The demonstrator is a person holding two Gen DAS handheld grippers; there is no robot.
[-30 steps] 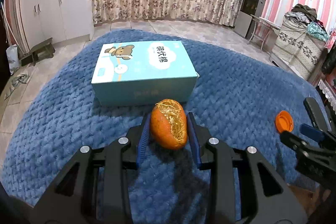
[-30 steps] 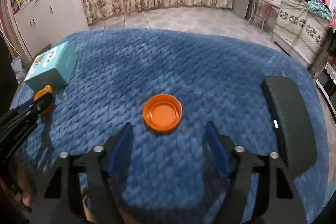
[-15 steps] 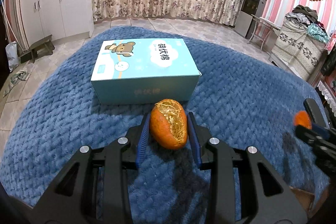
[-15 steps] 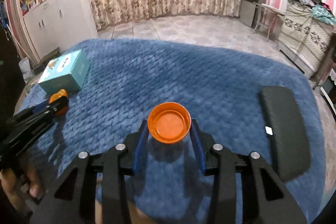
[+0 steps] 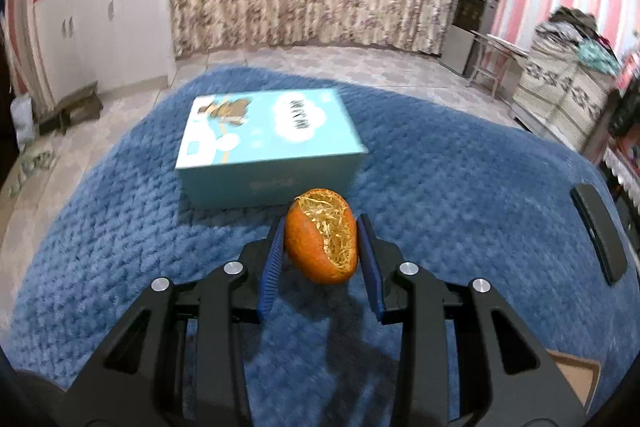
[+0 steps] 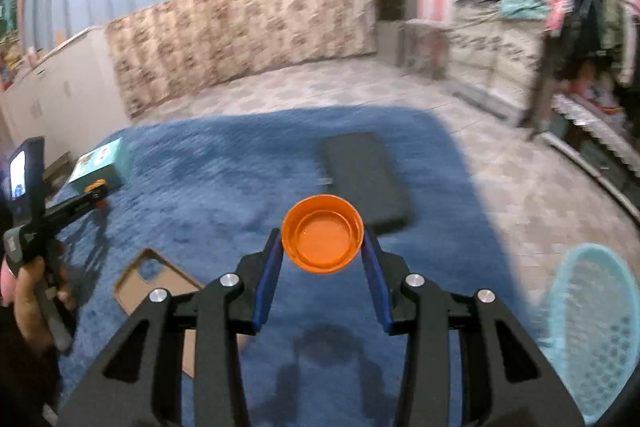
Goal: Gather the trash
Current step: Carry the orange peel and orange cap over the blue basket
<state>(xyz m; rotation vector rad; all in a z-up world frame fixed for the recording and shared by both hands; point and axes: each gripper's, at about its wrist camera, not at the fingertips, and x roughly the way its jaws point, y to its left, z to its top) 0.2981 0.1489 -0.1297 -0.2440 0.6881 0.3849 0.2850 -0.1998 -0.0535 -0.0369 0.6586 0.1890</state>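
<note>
My left gripper [image 5: 322, 239] is shut on a piece of orange peel [image 5: 322, 235], orange outside with pale pith showing, held above the blue blanket [image 5: 460, 187]. My right gripper [image 6: 322, 241] is shut on an orange bottle cap [image 6: 322, 235], open side facing me, lifted above the blanket [image 6: 224, 163]. A light blue mesh basket [image 6: 596, 331] stands at the lower right of the right wrist view, off the blanket's edge. The left gripper with the peel [image 6: 96, 187] also shows at far left in the right wrist view.
A light blue tissue box [image 5: 272, 147] lies just beyond the peel. A flat black case [image 6: 366, 181] lies on the blanket beyond the cap, also in the left wrist view [image 5: 598, 231]. A brown cardboard piece [image 6: 160, 283] lies near. Tiled floor surrounds the blanket.
My right gripper closed on the orange cap, lifted it off the blanket and swung right toward the basket. My left gripper kept hold of the peel and rose slightly.
</note>
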